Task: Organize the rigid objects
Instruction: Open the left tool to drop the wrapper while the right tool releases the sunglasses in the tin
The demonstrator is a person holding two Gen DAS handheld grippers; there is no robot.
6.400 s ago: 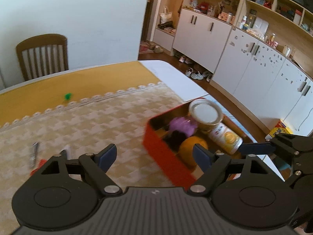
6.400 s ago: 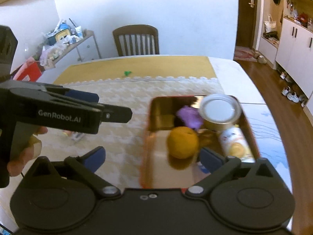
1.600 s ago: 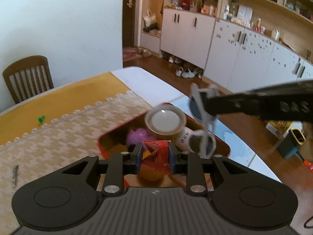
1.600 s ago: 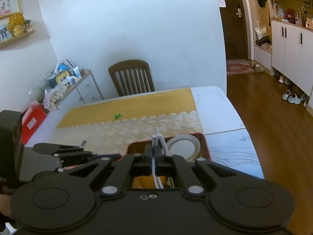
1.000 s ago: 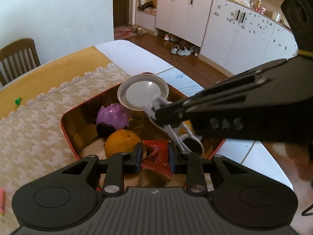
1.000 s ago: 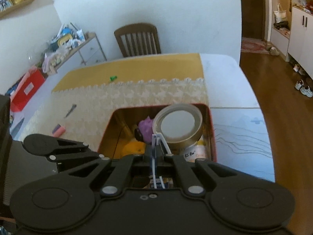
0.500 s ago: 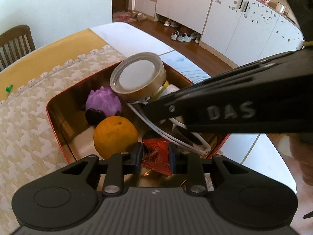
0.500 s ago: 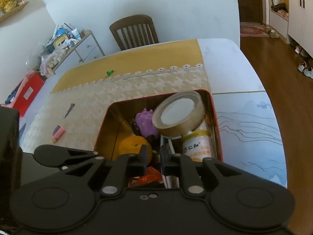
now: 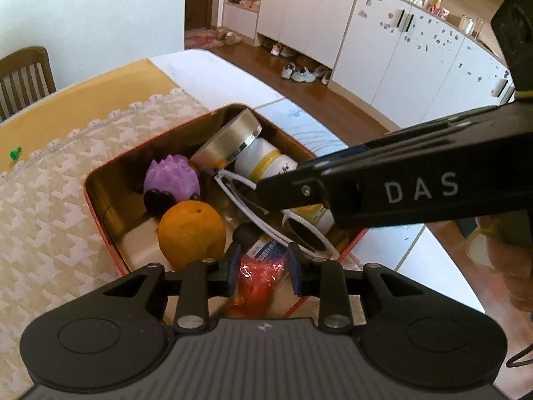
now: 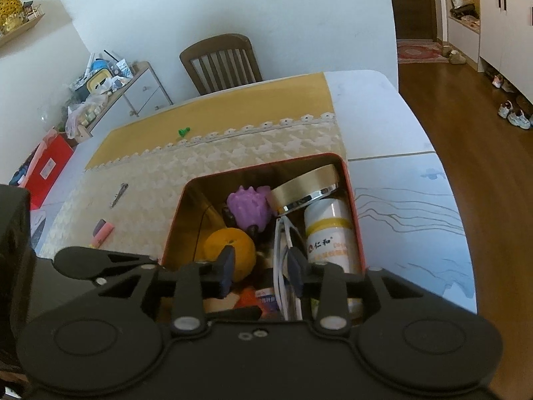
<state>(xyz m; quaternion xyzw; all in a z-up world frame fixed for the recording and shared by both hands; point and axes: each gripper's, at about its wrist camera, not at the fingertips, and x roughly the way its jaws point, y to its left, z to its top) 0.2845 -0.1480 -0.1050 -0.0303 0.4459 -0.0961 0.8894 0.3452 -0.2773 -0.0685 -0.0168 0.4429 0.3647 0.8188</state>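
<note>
depositing step: right gripper (image 10: 261, 265) jaws just opening, white glasses (image 9: 266, 220) freed inside red tin (image 9: 100, 213); left gripper (image 9: 261, 266) pinching red packet (image 9: 258, 275) over tin's near edge. next: release packet, withdraw both.

We record a red tin (image 9: 100, 233) with gold interior, an orange fruit (image 9: 191, 231), a purple lotus-shaped item (image 9: 173, 180), white-framed sunglasses (image 9: 299, 233), and a beige houndstooth-patterned tablecloth (image 9: 43, 206).
</note>
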